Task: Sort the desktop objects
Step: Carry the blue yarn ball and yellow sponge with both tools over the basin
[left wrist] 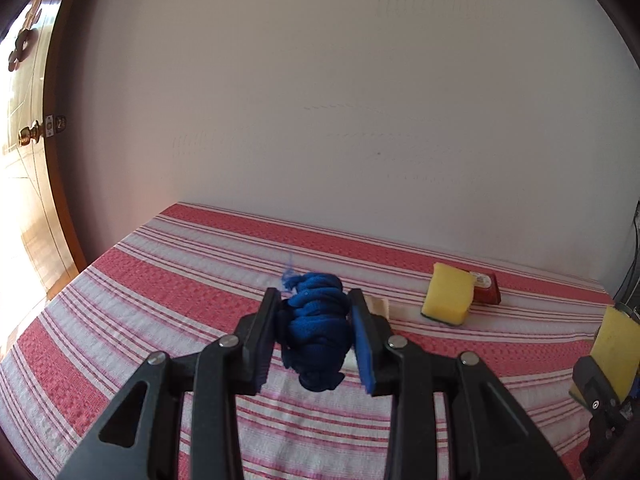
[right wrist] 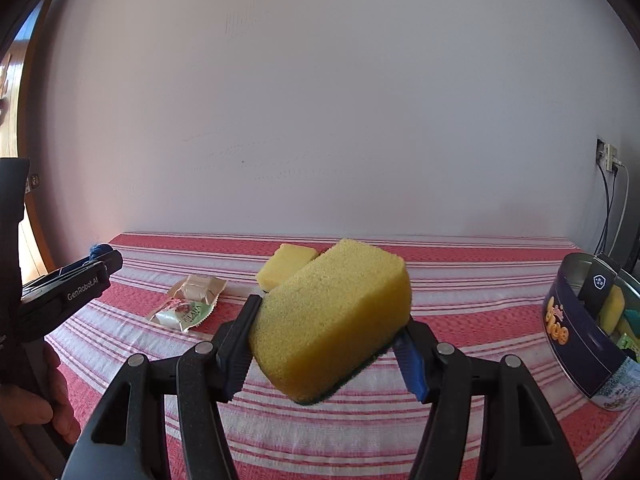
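My left gripper [left wrist: 315, 326] is shut on a crumpled blue cloth [left wrist: 316, 328] and holds it above the striped tablecloth [left wrist: 160, 300]. My right gripper [right wrist: 328, 340] is shut on a yellow sponge [right wrist: 332, 320] with a green scouring side, held tilted above the table; it also shows at the right edge of the left wrist view [left wrist: 614, 346]. A second yellow sponge [left wrist: 448, 294] lies on the cloth near the wall, also in the right wrist view [right wrist: 286, 264]. Snack packets [right wrist: 188, 304] lie left of it. The left gripper shows at the left of the right wrist view [right wrist: 80, 280].
A dark blue round tin [right wrist: 588, 344] holding several items stands at the table's right. A small red packet [left wrist: 486, 288] lies behind the second sponge. A white wall runs along the far edge; a wooden door [left wrist: 28, 160] is at the left. Cables [right wrist: 612, 208] hang at the right.
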`<action>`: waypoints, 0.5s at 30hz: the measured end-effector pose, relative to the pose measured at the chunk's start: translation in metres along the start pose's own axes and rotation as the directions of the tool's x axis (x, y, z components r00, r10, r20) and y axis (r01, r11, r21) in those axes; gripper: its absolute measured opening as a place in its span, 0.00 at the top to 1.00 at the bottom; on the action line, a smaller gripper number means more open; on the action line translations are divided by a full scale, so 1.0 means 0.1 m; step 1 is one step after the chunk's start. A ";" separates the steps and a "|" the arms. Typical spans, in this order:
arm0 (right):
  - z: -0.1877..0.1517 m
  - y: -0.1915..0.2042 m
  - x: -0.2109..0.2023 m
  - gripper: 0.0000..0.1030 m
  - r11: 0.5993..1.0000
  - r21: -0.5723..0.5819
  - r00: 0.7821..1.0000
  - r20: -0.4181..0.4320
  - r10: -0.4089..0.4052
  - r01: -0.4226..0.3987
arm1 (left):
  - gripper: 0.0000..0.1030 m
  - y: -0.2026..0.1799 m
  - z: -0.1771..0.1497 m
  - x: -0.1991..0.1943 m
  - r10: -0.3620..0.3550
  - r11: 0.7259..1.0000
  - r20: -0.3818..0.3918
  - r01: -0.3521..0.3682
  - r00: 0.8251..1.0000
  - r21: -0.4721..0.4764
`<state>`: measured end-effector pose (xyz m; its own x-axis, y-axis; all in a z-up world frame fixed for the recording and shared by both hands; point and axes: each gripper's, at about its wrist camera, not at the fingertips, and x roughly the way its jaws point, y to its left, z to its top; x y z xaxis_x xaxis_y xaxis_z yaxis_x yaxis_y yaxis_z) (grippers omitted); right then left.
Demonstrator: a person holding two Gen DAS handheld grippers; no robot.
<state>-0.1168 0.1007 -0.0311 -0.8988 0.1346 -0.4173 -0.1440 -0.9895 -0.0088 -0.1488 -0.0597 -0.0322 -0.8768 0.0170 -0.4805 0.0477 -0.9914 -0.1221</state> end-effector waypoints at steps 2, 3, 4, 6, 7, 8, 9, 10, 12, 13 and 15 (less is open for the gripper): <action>-0.01 -0.09 -0.07 0.38 1.000 0.003 1.000 0.003 -0.018 0.018 | 0.68 -0.15 -0.03 -0.07 -0.023 1.000 0.002 0.022 1.000 0.017; -0.03 -0.10 -0.08 0.38 1.000 0.007 1.000 0.001 -0.021 0.021 | 0.68 -0.21 -0.03 -0.09 -0.036 0.999 0.000 0.036 0.999 0.021; -0.04 -0.18 -0.13 0.38 1.000 0.012 1.000 0.002 -0.024 0.024 | 0.68 -0.28 -0.05 -0.12 -0.049 0.998 -0.001 0.049 0.999 0.027; -0.07 -0.25 -0.18 0.38 0.999 0.015 0.999 0.014 -0.045 0.044 | 0.68 -0.43 -0.08 -0.20 -0.070 0.997 0.003 0.070 0.998 0.046; -0.08 -0.38 -0.29 0.38 0.998 0.014 0.998 0.022 -0.058 0.058 | 0.68 -0.51 -0.09 -0.24 -0.080 0.995 0.007 0.080 0.997 0.057; -0.15 -0.40 -0.38 0.38 0.997 0.014 0.997 0.029 -0.071 0.071 | 0.68 -0.59 -0.10 -0.28 -0.091 0.994 0.011 0.090 0.996 0.068; -0.17 -0.46 -0.42 0.38 0.997 0.019 0.996 0.031 -0.080 0.079 | 0.67 -0.67 -0.11 -0.32 -0.103 0.992 0.014 0.102 0.995 0.078; -0.18 -0.52 -0.47 0.38 0.996 0.028 0.996 0.031 -0.085 0.084 | 0.68 -0.74 -0.12 -0.36 -0.113 0.990 0.014 0.112 0.993 0.087; -0.20 -0.66 -0.57 0.38 0.994 0.047 0.994 0.034 -0.101 0.099 | 0.68 -0.88 -0.12 -0.42 -0.137 0.985 0.016 0.134 0.990 0.107; -0.21 -0.72 -0.60 0.38 0.992 0.057 0.993 0.037 -0.110 0.108 | 0.68 -0.95 -0.13 -0.46 -0.148 0.983 0.018 0.144 0.989 0.117; -0.23 -0.82 -0.64 0.38 0.989 0.074 0.991 0.039 -0.128 0.125 | 0.67 -1.07 -0.14 -0.51 -0.171 0.976 0.020 0.166 0.985 0.138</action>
<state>-0.0377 0.1724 -0.0240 -0.8886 0.2621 -0.3765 -0.2855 -0.9584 0.0067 -0.1021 0.0475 -0.0065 -0.8814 0.1834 -0.4352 -0.1655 -0.9830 -0.0792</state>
